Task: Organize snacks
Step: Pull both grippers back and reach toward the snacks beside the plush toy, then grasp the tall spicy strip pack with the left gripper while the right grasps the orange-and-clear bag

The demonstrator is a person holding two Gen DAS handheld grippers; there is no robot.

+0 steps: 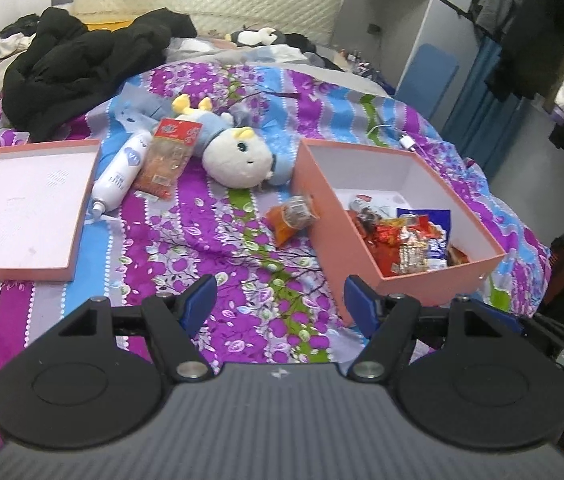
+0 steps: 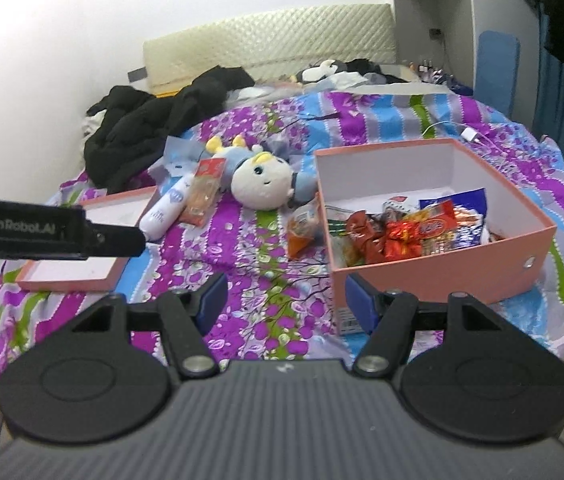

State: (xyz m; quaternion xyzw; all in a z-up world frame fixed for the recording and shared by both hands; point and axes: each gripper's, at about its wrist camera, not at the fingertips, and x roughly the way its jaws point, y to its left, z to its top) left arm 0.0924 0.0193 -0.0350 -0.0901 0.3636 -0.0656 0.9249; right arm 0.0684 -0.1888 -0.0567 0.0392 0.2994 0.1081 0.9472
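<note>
A pink box (image 1: pixel 338 216) (image 2: pixel 434 276) stands on the flowered bedspread and holds several wrapped snacks (image 1: pixel 406 240) (image 2: pixel 402 232). An orange snack pack (image 1: pixel 290 218) (image 2: pixel 302 228) lies on the spread against the box's left wall. A red-topped clear snack bag (image 1: pixel 167 156) (image 2: pixel 203 192) rests farther left beside a white bottle (image 1: pixel 119 172) (image 2: pixel 167 210). My left gripper (image 1: pixel 279 302) hovers open over the spread near the box's front corner, nothing between its fingers. My right gripper (image 2: pixel 286 300) is open too and holds nothing. The left gripper's body (image 2: pixel 41 236) shows at the left of the right wrist view.
The pink lid (image 1: pixel 21 208) (image 2: pixel 77 268) lies upturned at the left. A plush doll (image 1: pixel 237 152) (image 2: pixel 261 180) lies behind the snacks. A black jacket (image 1: pixel 81 68) (image 2: pixel 153 124) is heaped at the back left. A white charger cable (image 1: pixel 402 138) (image 2: pixel 466 132) lies behind the box. Clothes (image 1: pixel 542 40) hang at the right.
</note>
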